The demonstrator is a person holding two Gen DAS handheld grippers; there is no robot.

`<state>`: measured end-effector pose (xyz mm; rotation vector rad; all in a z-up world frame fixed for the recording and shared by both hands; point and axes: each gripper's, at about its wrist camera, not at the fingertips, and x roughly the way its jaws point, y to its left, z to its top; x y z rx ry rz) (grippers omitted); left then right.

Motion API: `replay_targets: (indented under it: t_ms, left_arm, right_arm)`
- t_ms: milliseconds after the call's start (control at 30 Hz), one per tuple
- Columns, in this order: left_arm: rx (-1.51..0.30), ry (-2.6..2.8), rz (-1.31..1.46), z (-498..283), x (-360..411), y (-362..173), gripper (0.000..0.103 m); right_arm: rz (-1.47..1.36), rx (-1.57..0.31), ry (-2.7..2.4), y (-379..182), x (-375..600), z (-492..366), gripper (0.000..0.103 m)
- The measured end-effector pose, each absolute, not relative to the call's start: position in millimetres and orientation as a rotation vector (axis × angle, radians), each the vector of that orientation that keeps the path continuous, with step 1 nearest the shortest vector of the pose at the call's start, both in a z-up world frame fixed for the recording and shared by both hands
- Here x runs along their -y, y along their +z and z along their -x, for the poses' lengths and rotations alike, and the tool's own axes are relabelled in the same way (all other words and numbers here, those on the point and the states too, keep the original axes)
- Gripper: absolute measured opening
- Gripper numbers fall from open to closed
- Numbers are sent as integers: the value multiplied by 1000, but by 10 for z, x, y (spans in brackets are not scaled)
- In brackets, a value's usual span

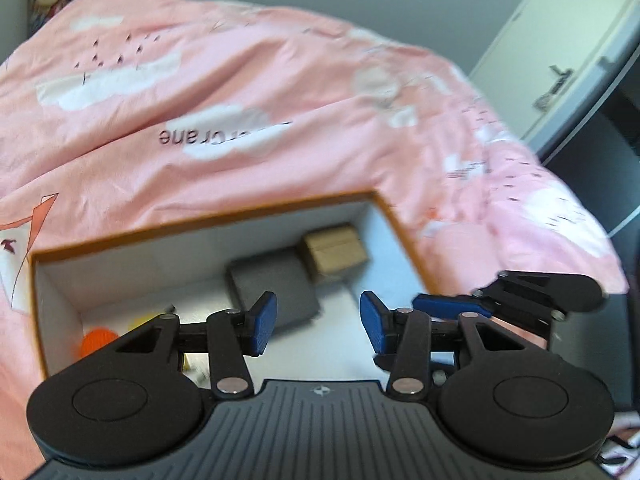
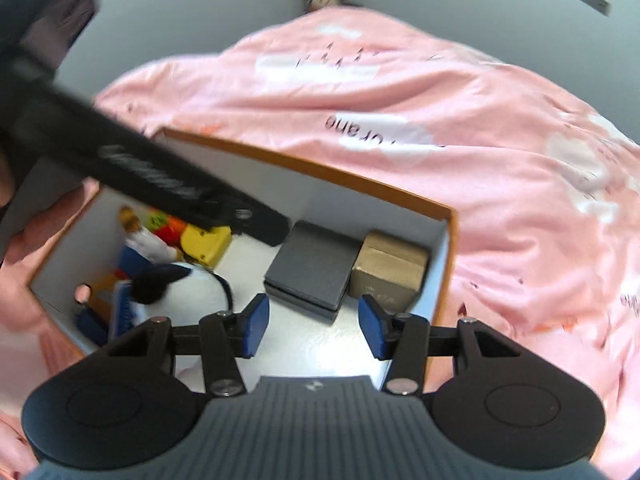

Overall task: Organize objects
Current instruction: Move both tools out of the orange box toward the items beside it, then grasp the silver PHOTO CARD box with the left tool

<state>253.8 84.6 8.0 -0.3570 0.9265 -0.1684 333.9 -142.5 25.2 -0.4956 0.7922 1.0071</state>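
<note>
Nearest to us, our left claw hangs with its blue pads apart and nothing between them. Our right claw does the same, its jaws parted over bare box floor. No earlier view tells us more, so we read both simply as empty and open.

Below them sits the orange-rimmed box, resting on a bed covered by a pink quilt. It serves as the collecting place, and the things are already inside it. A dark grey flat case lies against a small brown carton in the far right corner, packed side by side, probably to save room. The softer things crowd the left end: a black-and-white plush toy, a yellow toy and a small doll, with an orange ball showing in the left view.

In the right view the left claw's dark body crosses above that pile. We judge that both claws are empty above the box because the placing is done, or nearly so; whether anything remains outside the box we cannot tell.
</note>
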Motion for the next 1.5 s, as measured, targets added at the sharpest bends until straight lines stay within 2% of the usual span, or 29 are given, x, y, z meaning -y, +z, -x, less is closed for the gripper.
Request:
replay_targets:
  t_ms: [67,100,167,267,433,600,767,867,1000,1133,1267,1333,1500]
  left_arm:
    - [-910,-197,371,-2334,-783,142,53]
    - [-908,-208,381,-2227,-756,156,53]
    - [-913,-235,401,-2035,-692,148,53]
    - [-946,-273,423,-1773,-584,70,53]
    - [-1112,-313,451,-1467,-474,-265,53]
    - [-1253,-383,368,-1204,-303,-560,53]
    - [-1296,-474,221,-929,-136,-594,53]
    - [-1302,-517,141,-792,-37,-588,59]
    - [-1310,-530,53,-716,46,-695,71]
    - [-1333,-552,74,-775,34,-845,72]
    - [-1351,-555,127,-814,0,-937,62]
    - [-1339,-544,122,-796,-4,-935,51]
    - [-1291,-506,103,-737,22,-868,47]
  right_arm:
    - [436,-784,991,313,1463,-3717,51]
    - [411,-780,978,280,1372,-3256,51]
    - [368,-779,952,196,1456,-3144,51]
    - [299,-803,908,107,1964,-2510,51]
    - [203,-889,858,-32,2275,-2272,51]
    - [128,-1006,838,-395,2417,-2122,51]
    - [102,-1094,820,-627,2575,-1945,51]
    - [102,-1129,819,-725,2633,-1828,51]
    - [92,-1177,812,-857,2668,-1730,51]
    - [105,-1185,807,-909,2679,-1673,51]
    - [100,-1194,805,-938,2685,-1671,51]
    - [95,-1198,802,-951,2685,-1678,51]
    - [95,-1201,801,-973,2653,-1715,50]
